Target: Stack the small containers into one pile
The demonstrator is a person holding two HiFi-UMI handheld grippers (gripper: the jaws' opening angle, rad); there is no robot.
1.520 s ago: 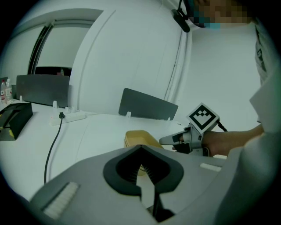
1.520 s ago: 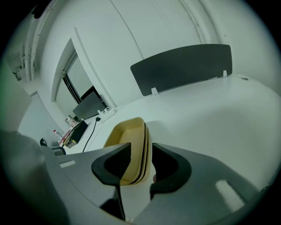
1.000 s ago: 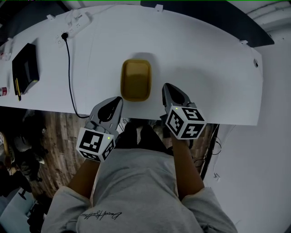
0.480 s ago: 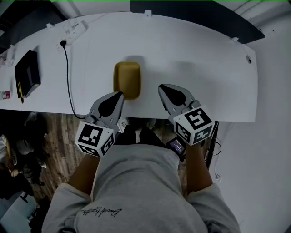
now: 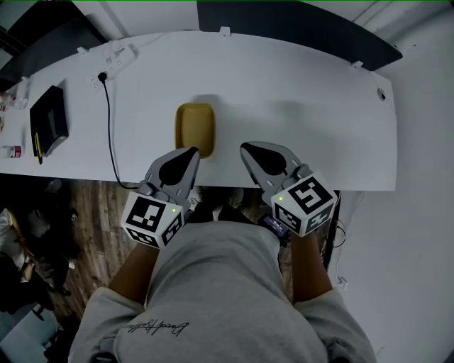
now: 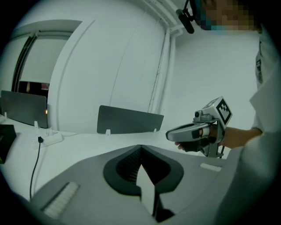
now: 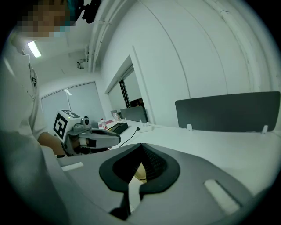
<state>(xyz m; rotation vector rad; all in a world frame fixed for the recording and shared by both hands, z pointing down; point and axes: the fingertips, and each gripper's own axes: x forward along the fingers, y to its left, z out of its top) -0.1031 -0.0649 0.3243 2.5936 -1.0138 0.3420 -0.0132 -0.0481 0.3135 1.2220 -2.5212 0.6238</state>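
A yellow rounded-rectangular container [image 5: 195, 127] sits on the white table [image 5: 305, 113] near its front edge; I cannot tell whether others are nested in it. My left gripper [image 5: 192, 152] hovers just in front of it, jaws shut and empty. My right gripper [image 5: 245, 148] hangs to the container's right, also shut with nothing held. In the left gripper view the jaws [image 6: 141, 148] meet, and the right gripper [image 6: 193, 132] shows beside them. In the right gripper view the shut jaws [image 7: 141, 146] frame a sliver of the yellow container [image 7: 139, 172], with the left gripper [image 7: 94, 137] at left.
A black box [image 5: 50, 119] lies at the table's left end. A power strip [image 5: 113, 53] with a black cable [image 5: 108, 120] runs to the front edge. A dark divider panel [image 5: 284, 18] stands behind the table. A wood floor lies below the table's front edge.
Both grippers have risen over the table's front edge, and the right one has rolled. The yellow container has stayed on the table and looks smaller in view.
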